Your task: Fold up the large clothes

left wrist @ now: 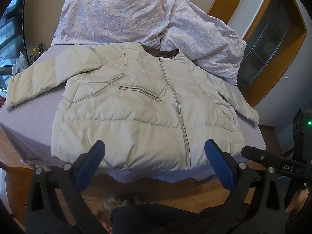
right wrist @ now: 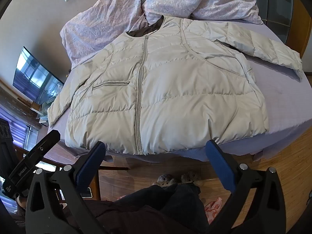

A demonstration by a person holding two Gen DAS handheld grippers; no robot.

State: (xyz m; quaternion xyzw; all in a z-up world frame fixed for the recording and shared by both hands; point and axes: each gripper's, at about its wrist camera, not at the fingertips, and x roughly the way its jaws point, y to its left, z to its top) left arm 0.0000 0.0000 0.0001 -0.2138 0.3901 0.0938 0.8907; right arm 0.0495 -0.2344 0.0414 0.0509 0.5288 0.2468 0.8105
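Note:
A cream puffer jacket (left wrist: 136, 109) lies flat and zipped, front up, on the lavender bed (left wrist: 35, 115). It also shows in the right wrist view (right wrist: 175, 93). One sleeve (left wrist: 33, 80) stretches out to the left; the other sleeve (right wrist: 269, 44) stretches out to the right. My left gripper (left wrist: 154, 146) is open and empty, just short of the jacket's hem. My right gripper (right wrist: 155, 146) is open and empty, also just short of the hem. The right gripper's body (left wrist: 273, 159) shows at the right of the left wrist view.
A crumpled floral duvet (left wrist: 136, 17) is heaped at the head of the bed, touching the jacket's collar. Wooden floor (right wrist: 273, 167) lies below the bed's near edge. A television (right wrist: 37, 78) stands at the left. The person's dark-clad legs (right wrist: 165, 210) are below the grippers.

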